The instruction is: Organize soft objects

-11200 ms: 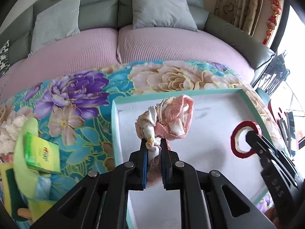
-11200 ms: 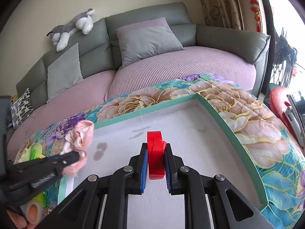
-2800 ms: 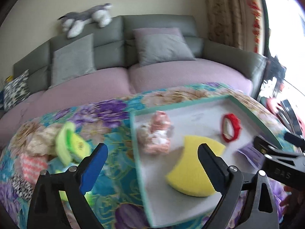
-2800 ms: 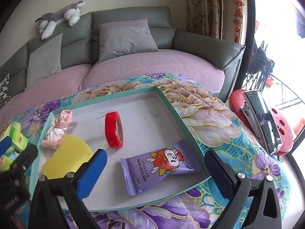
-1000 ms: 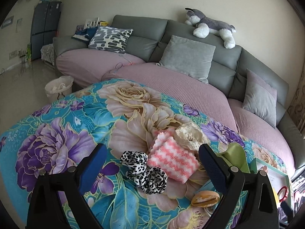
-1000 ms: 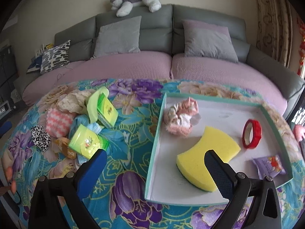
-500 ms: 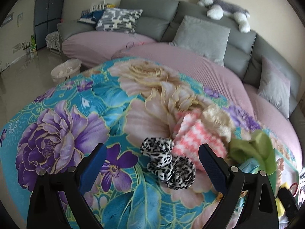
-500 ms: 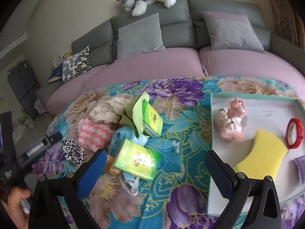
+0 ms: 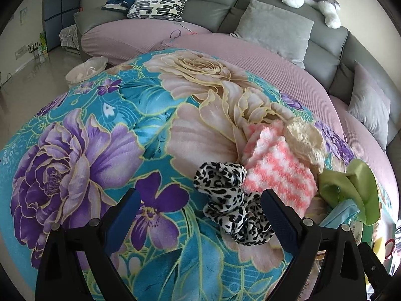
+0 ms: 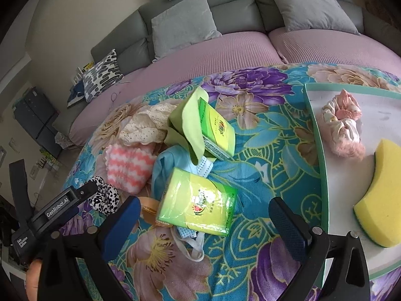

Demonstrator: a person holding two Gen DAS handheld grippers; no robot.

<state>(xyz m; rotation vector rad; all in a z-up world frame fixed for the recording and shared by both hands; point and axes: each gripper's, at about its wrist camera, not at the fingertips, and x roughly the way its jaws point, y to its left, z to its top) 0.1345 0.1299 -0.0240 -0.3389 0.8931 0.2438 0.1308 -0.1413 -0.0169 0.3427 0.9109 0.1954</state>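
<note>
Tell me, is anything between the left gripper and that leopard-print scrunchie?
Nothing visible. The left gripper is open, and the scrunchie lies uncovered on the floral cloth just ahead, toward the right finger. The pink striped cloth touches its far side.

- The left gripper (image 10: 94, 190), reaching in just left of the leopard-print scrunchie (image 10: 105, 198), carries "GenRobot.AI" in white on its black body.
- Lower on that same body there is more white lettering, too small to read.
- The green tissue packs (image 10: 198, 204) right of the scrunchie bear print that cannot be read.
</note>
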